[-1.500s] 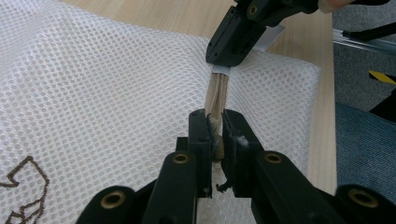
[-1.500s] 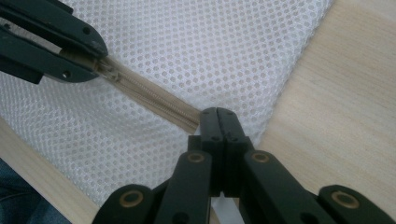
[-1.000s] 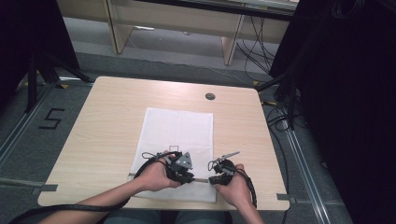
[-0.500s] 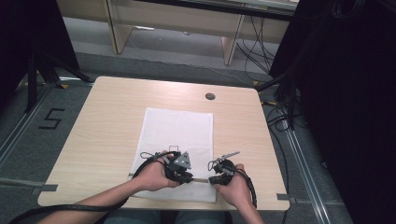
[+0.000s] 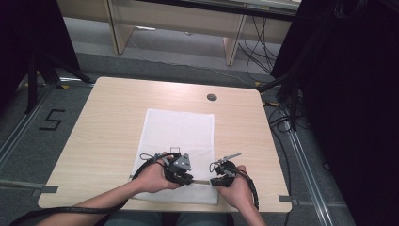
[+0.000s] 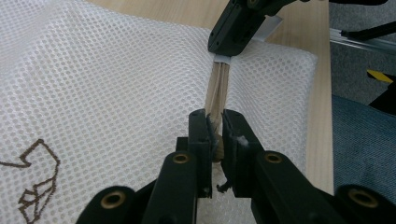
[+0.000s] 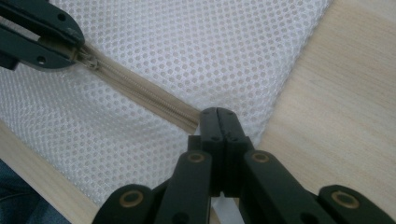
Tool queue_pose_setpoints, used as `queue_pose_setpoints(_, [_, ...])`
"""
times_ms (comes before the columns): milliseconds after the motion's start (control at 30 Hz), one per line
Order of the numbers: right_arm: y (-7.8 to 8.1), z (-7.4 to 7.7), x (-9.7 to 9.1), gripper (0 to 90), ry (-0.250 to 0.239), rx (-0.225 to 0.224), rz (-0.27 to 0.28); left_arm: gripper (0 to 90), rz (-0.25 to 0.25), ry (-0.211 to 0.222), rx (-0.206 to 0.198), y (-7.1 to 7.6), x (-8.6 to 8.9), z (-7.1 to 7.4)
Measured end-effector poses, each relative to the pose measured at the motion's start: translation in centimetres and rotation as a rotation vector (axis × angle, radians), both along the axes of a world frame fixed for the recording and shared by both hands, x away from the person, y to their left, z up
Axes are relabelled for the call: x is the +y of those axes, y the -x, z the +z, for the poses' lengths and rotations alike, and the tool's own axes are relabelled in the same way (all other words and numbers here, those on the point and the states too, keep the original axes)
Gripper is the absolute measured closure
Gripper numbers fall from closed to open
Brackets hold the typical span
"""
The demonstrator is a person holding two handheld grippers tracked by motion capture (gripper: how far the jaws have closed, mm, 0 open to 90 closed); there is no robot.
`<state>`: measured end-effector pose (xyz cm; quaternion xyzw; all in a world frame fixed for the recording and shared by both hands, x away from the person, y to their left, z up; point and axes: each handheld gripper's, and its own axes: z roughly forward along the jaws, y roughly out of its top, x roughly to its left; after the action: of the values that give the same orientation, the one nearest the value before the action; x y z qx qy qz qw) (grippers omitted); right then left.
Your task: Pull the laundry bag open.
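One wooden table (grey floor)

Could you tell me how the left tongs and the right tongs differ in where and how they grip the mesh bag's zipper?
The left tongs pinch the zipper's slider, mid-way along the near edge of the white mesh bag; the right tongs clamp the end of the beige zipper tape by the bag's corner. A sliver of slider shows between the left jaws, while the right jaws meet flush. Both are shut, facing each other along the zipper.
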<state>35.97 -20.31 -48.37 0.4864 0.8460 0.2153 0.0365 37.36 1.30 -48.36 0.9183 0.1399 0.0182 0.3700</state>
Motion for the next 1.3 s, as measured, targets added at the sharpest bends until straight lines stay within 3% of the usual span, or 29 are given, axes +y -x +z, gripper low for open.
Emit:
queue_pose_setpoints(233, [0.0, 0.0, 0.0, 90.0, 0.001, 0.002, -0.004, 82.2, -0.004, 0.003, -0.003, -0.1, 0.5, 0.1])
queue_pose_setpoints(300, [-0.1, -0.1, 0.0, 90.0, 0.023, -0.004, -0.009, 82.2, 0.003, 0.013, 0.003, 0.1, 0.4, 0.0])
queue_pose_setpoints(533, [0.0, 0.0, 0.0, 90.0, -0.003, 0.003, 0.001, 82.2, -0.004, 0.001, 0.005, 0.1, 0.8, 0.2])
queue_pose_setpoints(667, [0.0, 0.0, 0.0, 90.0, -0.002, 0.002, 0.000, 82.2, -0.007, -0.014, -0.008, 0.1, 0.9, 0.3])
queue_pose_setpoints(700, [0.0, 0.0, 0.0, 90.0, 0.000, 0.001, -0.001, 82.2, 0.004, 0.003, 0.005, 0.2, 0.9, 0.2])
queue_pose_setpoints(900, [-0.1, -0.1, 0.0, 90.0, -0.001, -0.015, 0.021, 82.2, 0.007, 0.006, 0.005, 0.1, 1.2, 0.3])
queue_pose_setpoints(1000, [-0.1, 0.0, 0.0, 90.0, 0.001, -0.015, 0.021, 82.2, -0.006, -0.010, -0.016, 0.1, 1.5, 0.3])
queue_pose_setpoints(1100, [0.0, 0.0, 0.1, 90.0, 0.005, -0.016, 0.023, 82.2, 0.007, -0.006, 0.002, 0.1, 1.7, 0.2])
queue_pose_setpoints(1300, [-0.1, 0.0, 0.1, 90.0, 0.007, -0.016, 0.024, 82.2, 0.004, -0.009, -0.006, 0.1, 1.9, 0.3])
